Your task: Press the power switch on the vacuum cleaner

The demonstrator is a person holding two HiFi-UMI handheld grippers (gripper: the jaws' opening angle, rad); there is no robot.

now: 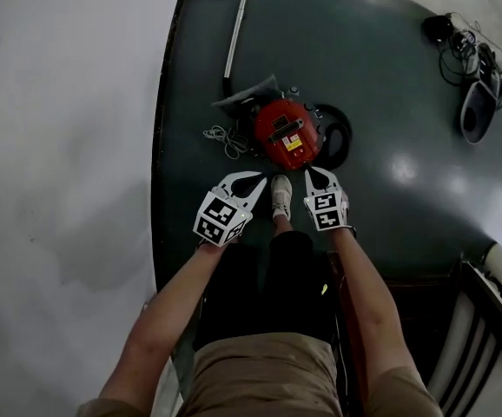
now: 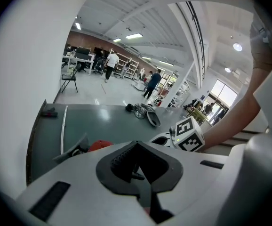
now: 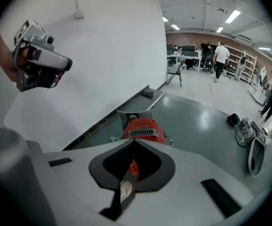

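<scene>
In the head view the red vacuum cleaner (image 1: 287,133) lies on the dark green floor (image 1: 390,59) just ahead of the person's shoe (image 1: 281,195). Its long axis runs away from the person, with the yellow-labelled end nearest them. A white wand (image 1: 238,24) leads off from its far left side, a black hose (image 1: 336,134) curls on its right, and a grey cord (image 1: 224,137) lies on its left. The left gripper (image 1: 258,181) and the right gripper (image 1: 313,176) hang above the floor on either side of the shoe, tips aimed at the vacuum cleaner, near it but apart from it. The left gripper view shows its jaws clenched tip to tip with nothing between them. A sliver of the red body (image 2: 100,146) peeks over their left edge, and the right gripper's marker cube (image 2: 188,133) floats to the right. In the right gripper view the jaws are likewise pressed together and empty. The vacuum cleaner (image 3: 143,128) sits straight beyond their tips, its vent grille facing the camera. The power switch cannot be made out.
</scene>
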